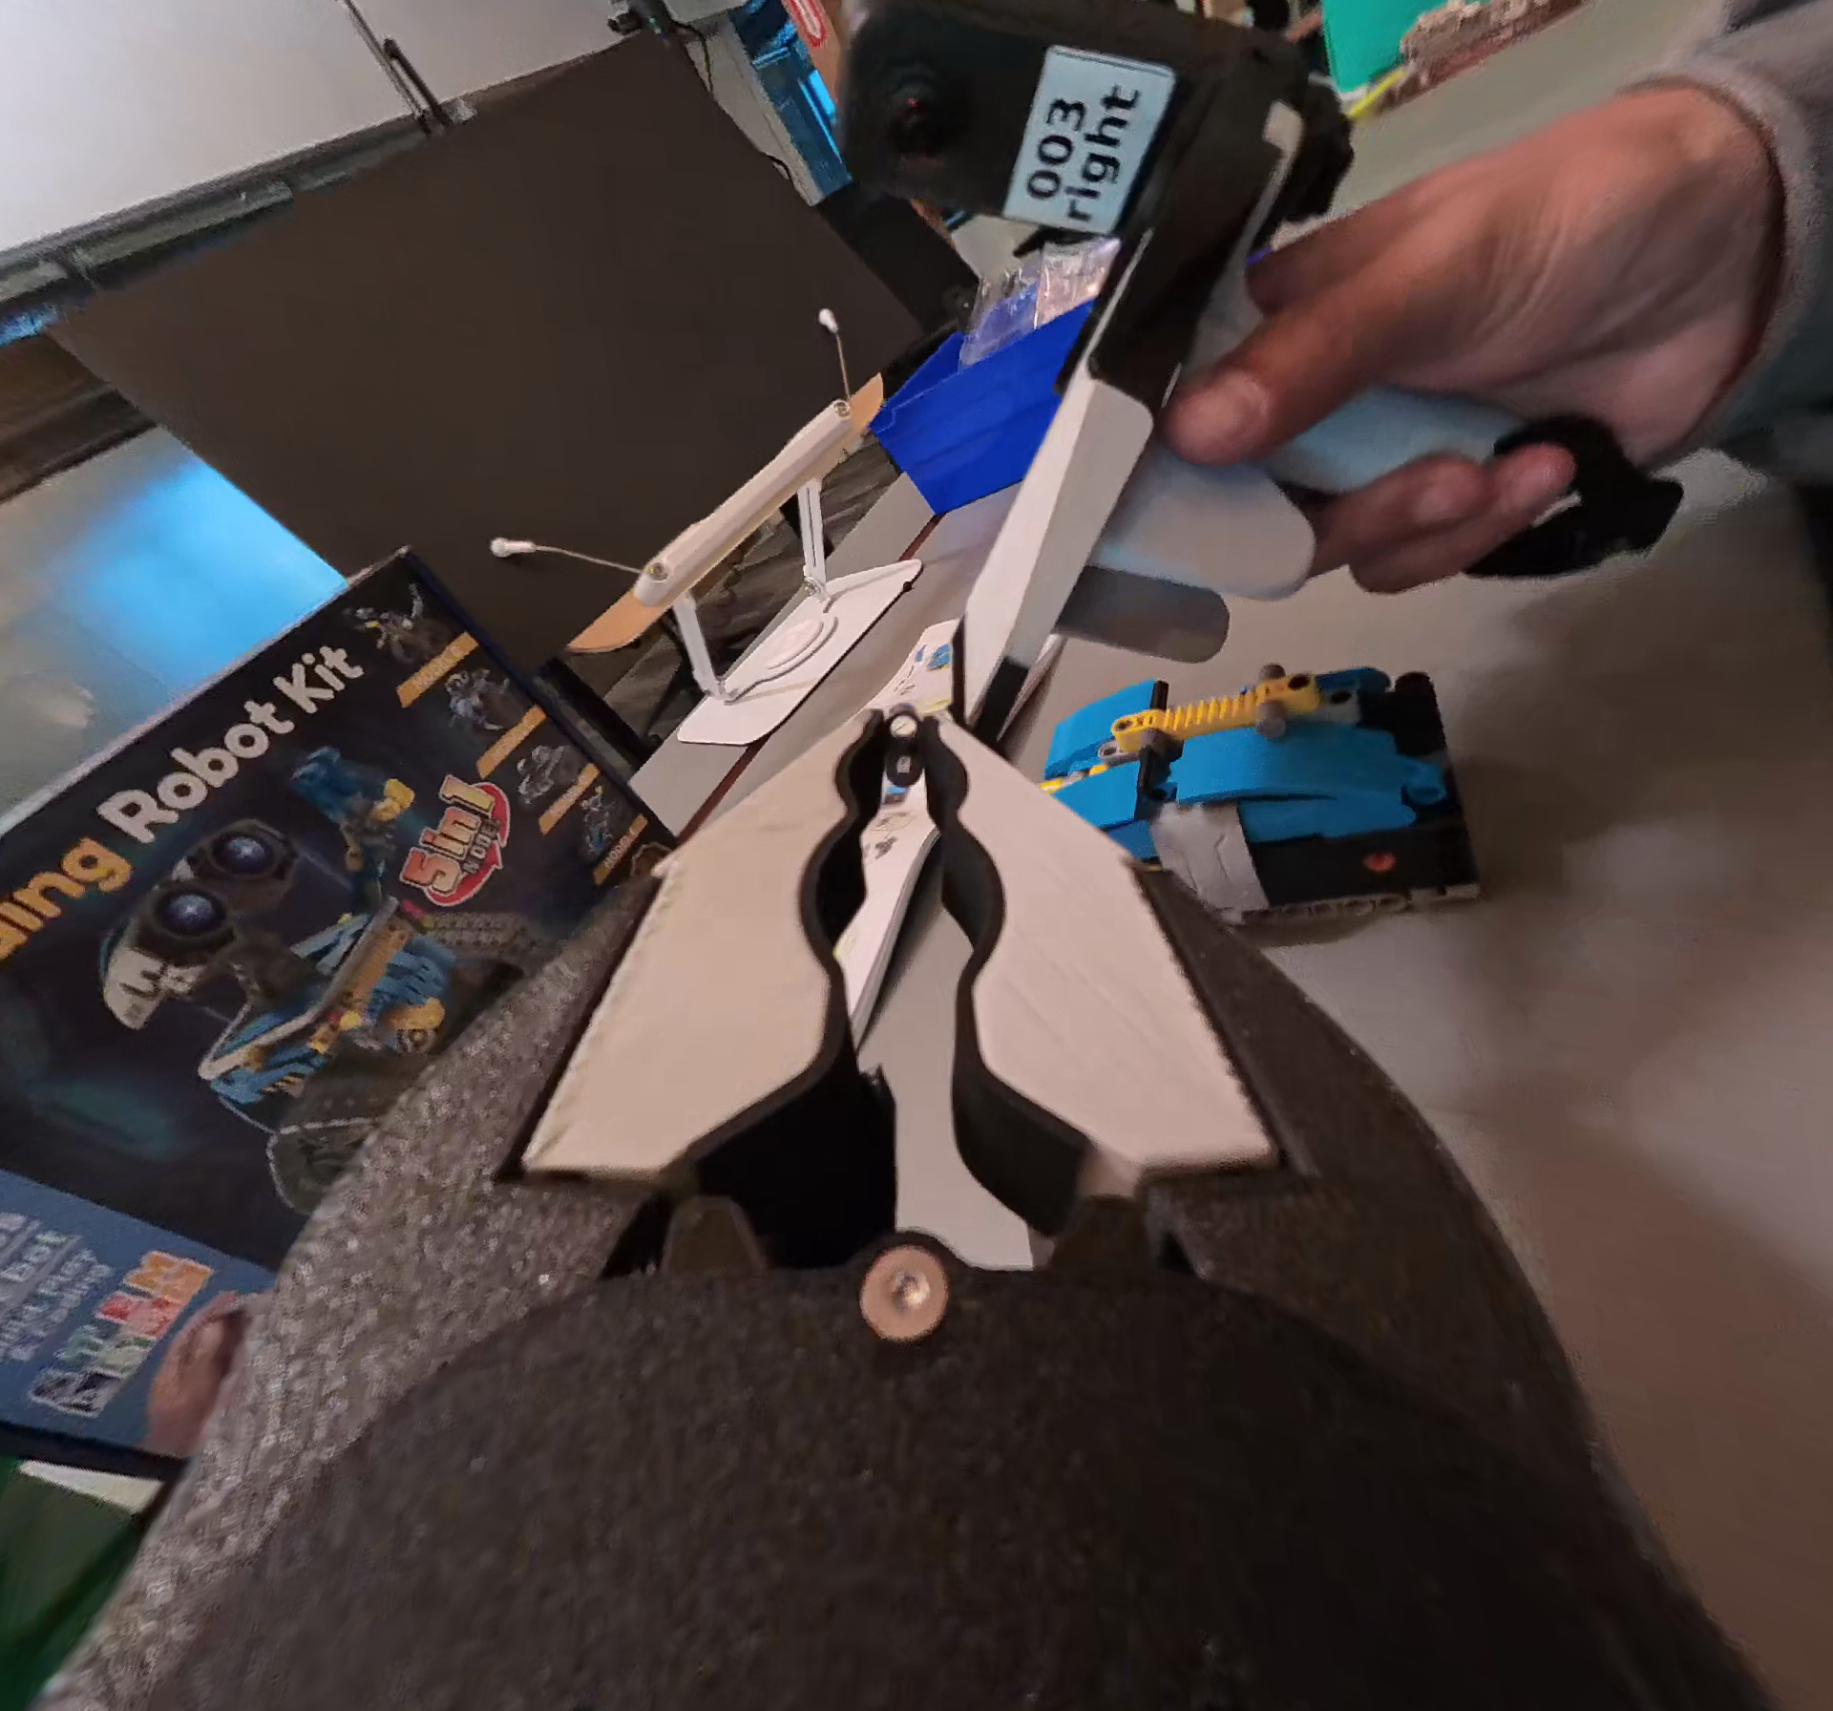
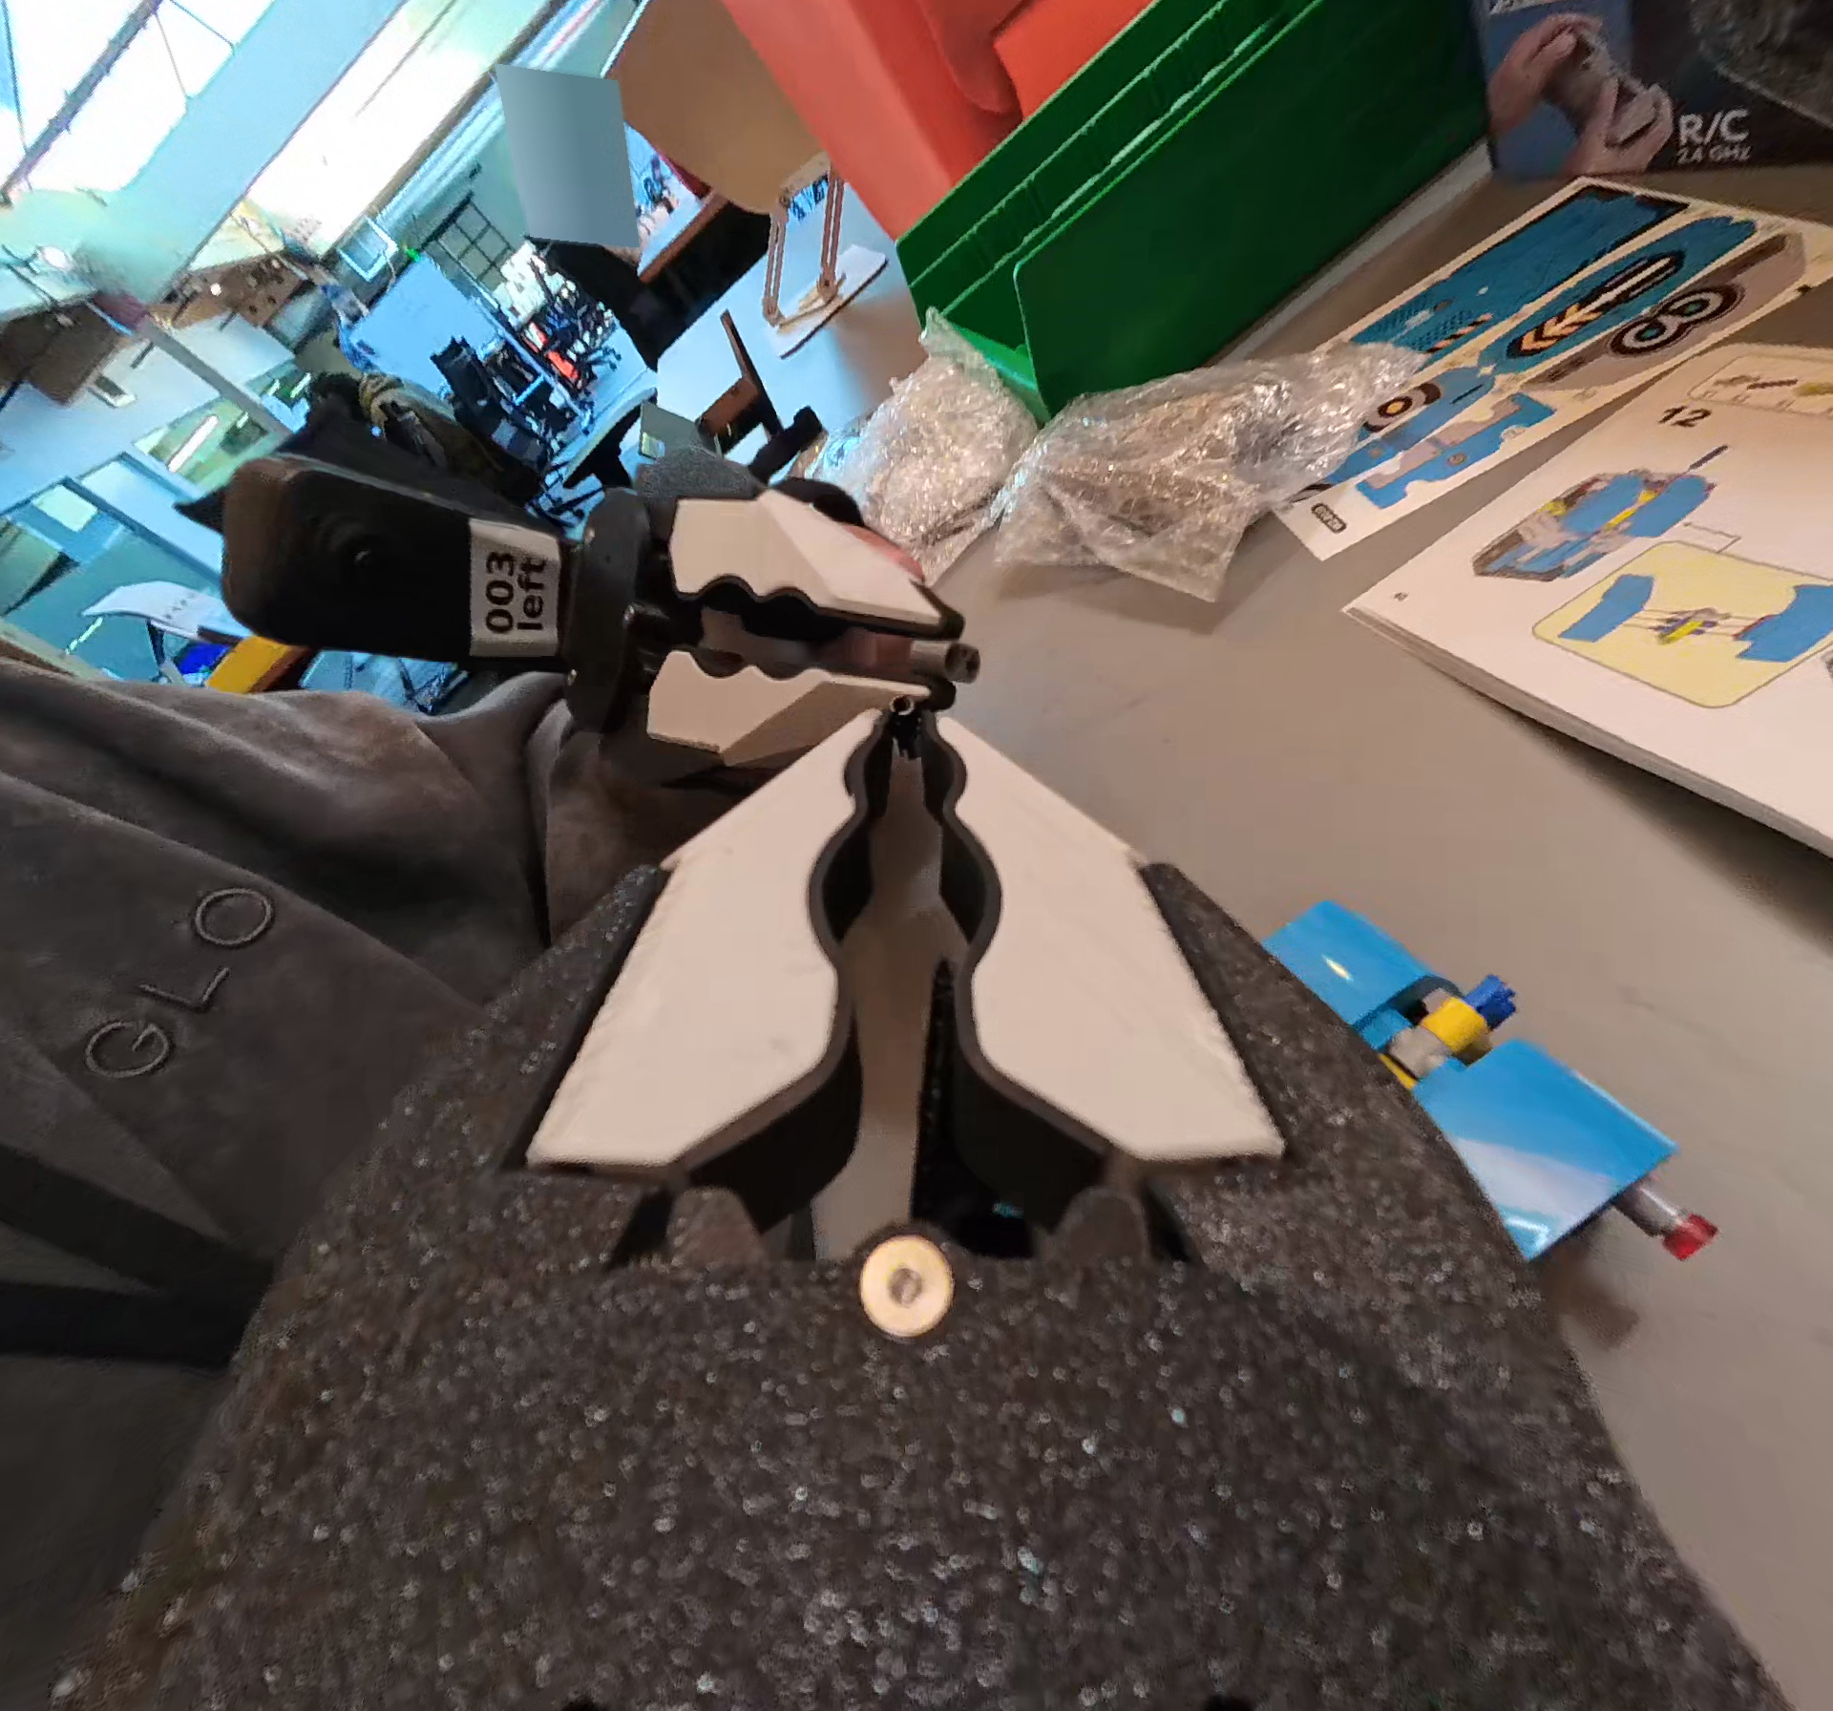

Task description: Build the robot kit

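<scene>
My left gripper (image 1: 905, 739) is shut on a small grey tube-shaped brick piece (image 1: 903, 727) at its fingertips. It also shows in the right wrist view (image 2: 947, 661), with the grey piece (image 2: 954, 661) sticking out of its tip. My right gripper (image 2: 908, 729) is shut on a tiny black pin (image 2: 905, 733) and is held tip to tip just under the grey piece. In the left wrist view a hand (image 1: 1488, 354) holds the right gripper (image 1: 992, 691) above the table. A blue, yellow and black brick model (image 1: 1280, 790) lies on the grey table, and also shows in the right wrist view (image 2: 1488, 1098).
A robot kit box (image 1: 278, 870), a white stand (image 1: 794, 592) and a blue bin (image 1: 972, 423) stand behind. The right wrist view shows open instruction pages (image 2: 1637, 602), bags of parts (image 2: 1141, 473), green (image 2: 1190, 225) and orange (image 2: 893, 27) bins, and a grey sleeve (image 2: 248, 919). Only a small space, under 4 cm, lies between the two pairs of fingers.
</scene>
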`<state>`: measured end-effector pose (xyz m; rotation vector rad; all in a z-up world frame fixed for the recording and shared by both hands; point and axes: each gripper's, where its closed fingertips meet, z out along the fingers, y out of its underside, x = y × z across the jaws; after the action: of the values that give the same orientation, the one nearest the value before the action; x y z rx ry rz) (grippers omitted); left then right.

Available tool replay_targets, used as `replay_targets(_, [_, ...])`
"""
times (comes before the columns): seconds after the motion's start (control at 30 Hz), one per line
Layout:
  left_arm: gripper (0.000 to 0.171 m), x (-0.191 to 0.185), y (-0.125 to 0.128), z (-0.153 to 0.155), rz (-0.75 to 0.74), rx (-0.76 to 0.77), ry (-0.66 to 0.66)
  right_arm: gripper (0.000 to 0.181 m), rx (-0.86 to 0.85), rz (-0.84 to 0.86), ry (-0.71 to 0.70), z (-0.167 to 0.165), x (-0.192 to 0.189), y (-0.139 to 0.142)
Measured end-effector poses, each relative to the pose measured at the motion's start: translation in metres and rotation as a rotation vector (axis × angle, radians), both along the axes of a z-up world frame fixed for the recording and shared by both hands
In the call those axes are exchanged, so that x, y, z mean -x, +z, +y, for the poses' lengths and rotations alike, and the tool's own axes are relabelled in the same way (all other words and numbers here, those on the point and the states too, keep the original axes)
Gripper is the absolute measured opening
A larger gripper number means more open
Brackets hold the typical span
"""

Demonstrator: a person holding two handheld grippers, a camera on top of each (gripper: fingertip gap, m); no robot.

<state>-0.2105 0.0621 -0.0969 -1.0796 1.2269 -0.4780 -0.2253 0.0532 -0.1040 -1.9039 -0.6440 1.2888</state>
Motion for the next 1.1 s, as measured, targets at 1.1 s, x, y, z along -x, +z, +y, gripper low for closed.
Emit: replay_targets(1.1, [0.007,0.001,0.043,-0.039,-0.488,0.802,-0.534,0.003,-0.423,0.161,0.02,-0.027,-0.008,0.056])
